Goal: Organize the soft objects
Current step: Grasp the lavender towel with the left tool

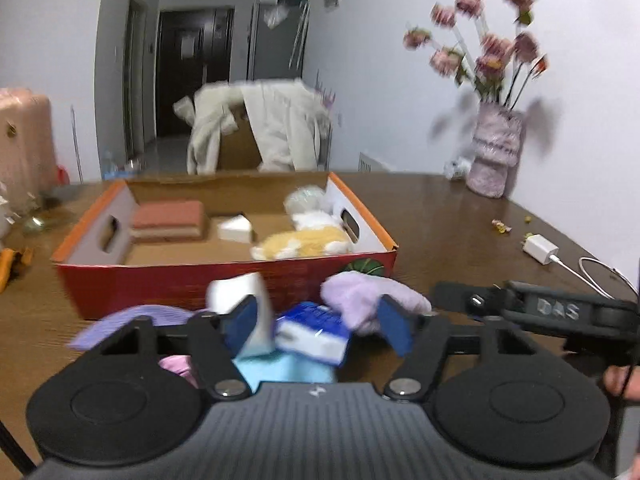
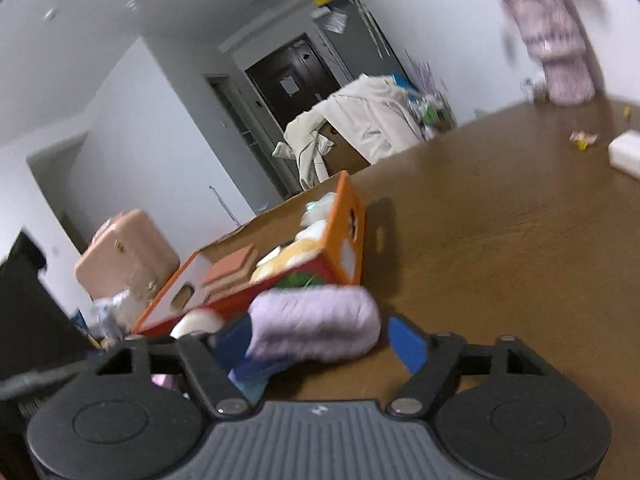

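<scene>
Two claws, both spread wide w/ nothing gripped: left claw (image 1: pixel 318 322) over a blue pack (image 1: pixel 314 332), right claw (image 2: pixel 320 342) around a lilac cloth (image 2: pixel 316 334). Cloth lies on the worktop (image 2: pixel 500 240) just beside the box (image 1: pixel 224 280), which holds a plush toy (image 1: pixel 304 242) & folded towels (image 1: pixel 170 220).

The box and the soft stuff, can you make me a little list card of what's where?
box: red cardboard box, open, on brown table
inside: folded towels, yellow plush
outside, in front: lilac fluffy cloth, blue tissue pack
left gripper: open, over the pile
right gripper: open, around the cloth
</scene>
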